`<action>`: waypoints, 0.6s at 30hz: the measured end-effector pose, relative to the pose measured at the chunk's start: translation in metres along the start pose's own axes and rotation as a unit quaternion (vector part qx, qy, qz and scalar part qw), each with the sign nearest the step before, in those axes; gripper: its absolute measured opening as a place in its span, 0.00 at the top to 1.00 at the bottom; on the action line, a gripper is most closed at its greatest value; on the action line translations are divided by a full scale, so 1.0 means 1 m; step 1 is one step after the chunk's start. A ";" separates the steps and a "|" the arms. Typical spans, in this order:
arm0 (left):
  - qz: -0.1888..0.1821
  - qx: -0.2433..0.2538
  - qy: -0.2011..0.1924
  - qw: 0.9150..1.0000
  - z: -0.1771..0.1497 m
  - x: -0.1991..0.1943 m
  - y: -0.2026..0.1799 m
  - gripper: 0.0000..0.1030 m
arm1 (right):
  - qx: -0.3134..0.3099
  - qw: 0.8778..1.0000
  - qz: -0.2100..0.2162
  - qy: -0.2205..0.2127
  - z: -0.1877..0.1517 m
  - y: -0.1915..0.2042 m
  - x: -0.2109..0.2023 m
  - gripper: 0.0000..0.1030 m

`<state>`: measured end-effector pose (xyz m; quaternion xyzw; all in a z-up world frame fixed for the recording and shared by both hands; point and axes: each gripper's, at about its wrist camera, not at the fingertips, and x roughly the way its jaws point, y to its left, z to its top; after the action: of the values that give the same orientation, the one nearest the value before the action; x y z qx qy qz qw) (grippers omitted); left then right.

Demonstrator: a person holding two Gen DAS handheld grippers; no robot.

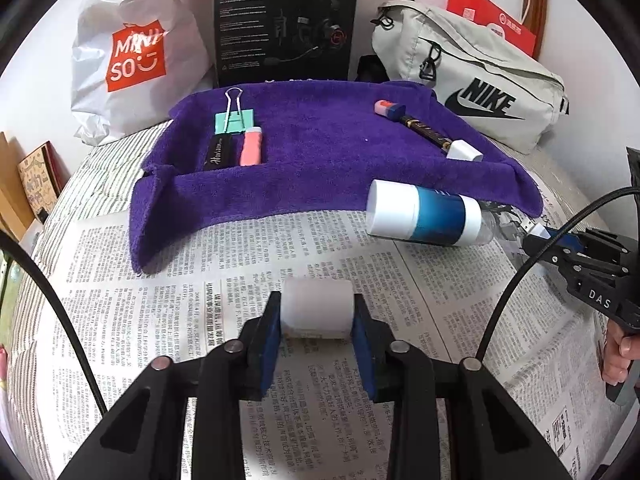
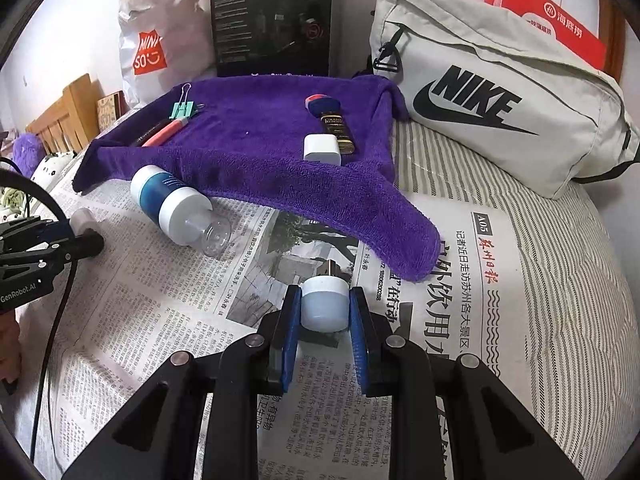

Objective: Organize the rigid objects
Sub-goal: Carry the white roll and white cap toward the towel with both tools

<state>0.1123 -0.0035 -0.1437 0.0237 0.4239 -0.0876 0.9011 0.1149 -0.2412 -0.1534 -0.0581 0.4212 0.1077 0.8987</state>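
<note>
- Between the blue pads of the left gripper [image 1: 317, 316] sits a small frosted white tube [image 1: 317, 307], squeezed on both sides just above the newspaper [image 1: 248, 280].
- The right gripper [image 2: 325, 312] is clamped on a little white USB plug [image 2: 324, 307]; its metal tip pokes out past the pads.
- A blue and white bottle [image 1: 426, 214] lies on its side on the newspaper, just beside the front edge of the purple towel [image 1: 320, 152]. Its clear end points toward the right gripper.
- On the left part of the towel lie a black stick [image 1: 219, 154] and a pink stick [image 1: 252, 146], side by side. A green binder clip [image 1: 234, 120] rests just behind them.
- On the right part of the towel lies a dark pen [image 1: 426, 130]. A white charger block [image 1: 464, 151] touches its near end, and a pink and blue eraser [image 1: 388, 110] sits at its far end.
- Behind the towel stand a white Miniso bag [image 1: 132, 60] and a black headset box [image 1: 285, 20].
- A grey Nike bag [image 1: 476, 92] lies to the right, with a red box [image 1: 492, 26] behind it.
- A hand [image 1: 618, 354] holds the right gripper's handle at the edge of the left view.
</note>
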 end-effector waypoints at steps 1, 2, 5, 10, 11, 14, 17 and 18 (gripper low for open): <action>-0.003 -0.002 0.000 1.000 0.000 0.000 0.002 0.72 | 0.002 1.000 0.002 0.000 0.000 0.000 0.000 0.77; -0.007 -0.006 0.001 1.000 0.001 -0.001 0.003 0.72 | 0.004 1.000 0.005 0.000 0.000 -0.001 0.000 0.77; -0.022 -0.019 0.009 1.000 0.003 0.000 0.007 0.72 | 0.006 1.000 0.006 -0.002 -0.001 -0.002 0.000 0.77; -0.041 -0.038 0.014 0.998 0.005 -0.004 0.013 0.72 | 0.017 1.000 0.014 -0.001 -0.001 -0.006 -0.001 0.77; -0.038 -0.038 0.013 0.998 0.005 -0.005 0.013 0.72 | 0.022 1.000 0.017 0.000 -0.001 -0.007 -0.001 0.77; -0.040 -0.037 0.010 0.998 0.009 -0.011 0.012 0.72 | 0.033 0.999 0.030 0.001 0.000 -0.011 -0.002 0.77; -0.045 -0.045 0.012 0.998 0.011 -0.015 0.014 0.72 | 0.034 0.999 0.033 0.002 0.000 -0.013 -0.003 0.77; -0.047 -0.048 0.011 0.998 0.011 -0.018 0.014 0.72 | 0.032 0.999 0.033 0.003 0.000 -0.013 -0.003 0.77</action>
<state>0.1126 0.0116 -0.1233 -0.0385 0.4384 -0.1093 0.8913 0.1160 -0.2544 -0.1506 -0.0150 0.4288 0.1238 0.8947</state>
